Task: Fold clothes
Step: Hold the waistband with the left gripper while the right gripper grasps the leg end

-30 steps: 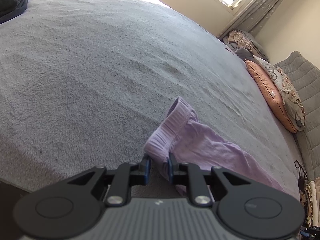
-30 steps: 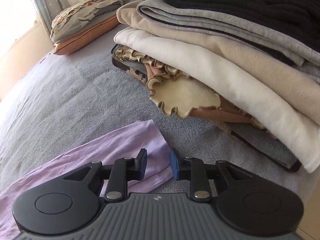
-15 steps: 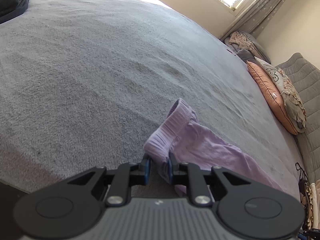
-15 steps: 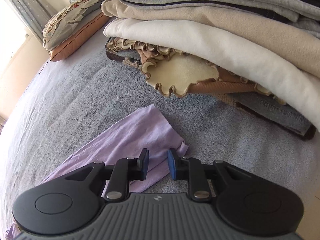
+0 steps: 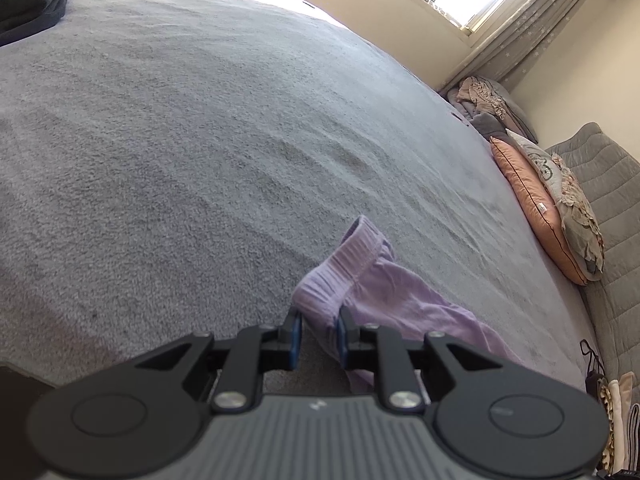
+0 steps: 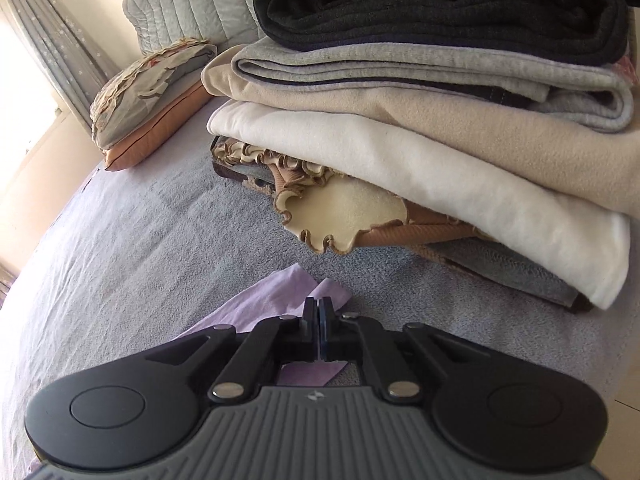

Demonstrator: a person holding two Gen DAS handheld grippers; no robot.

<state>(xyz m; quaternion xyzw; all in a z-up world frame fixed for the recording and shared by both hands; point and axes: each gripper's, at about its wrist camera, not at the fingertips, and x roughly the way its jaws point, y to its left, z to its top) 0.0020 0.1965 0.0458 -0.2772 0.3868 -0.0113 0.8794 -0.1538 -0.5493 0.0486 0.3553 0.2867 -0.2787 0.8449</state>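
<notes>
A lilac garment point(image 5: 384, 292) lies stretched on the grey bed cover point(image 5: 200, 140). In the left wrist view my left gripper point(image 5: 318, 320) is shut on its ribbed waistband, which stands up in a bunch between the blue pads. In the right wrist view the other end of the lilac garment point(image 6: 272, 300) lies under my right gripper point(image 6: 320, 312). Its jaws are closing, the pads now meet, and the thin hem is pinched at the tips and puckers up on either side.
A tall stack of folded clothes point(image 6: 400, 120) stands close ahead of the right gripper. Pillows point(image 5: 532, 200) and a quilted headboard point(image 5: 608, 184) line the bed's far side. A dark garment point(image 5: 28, 4) lies at the far left corner.
The right gripper's jaws went from apart over the hem to fully together on it, and that view rolled and shifted. The left gripper kept its hold and barely moved.
</notes>
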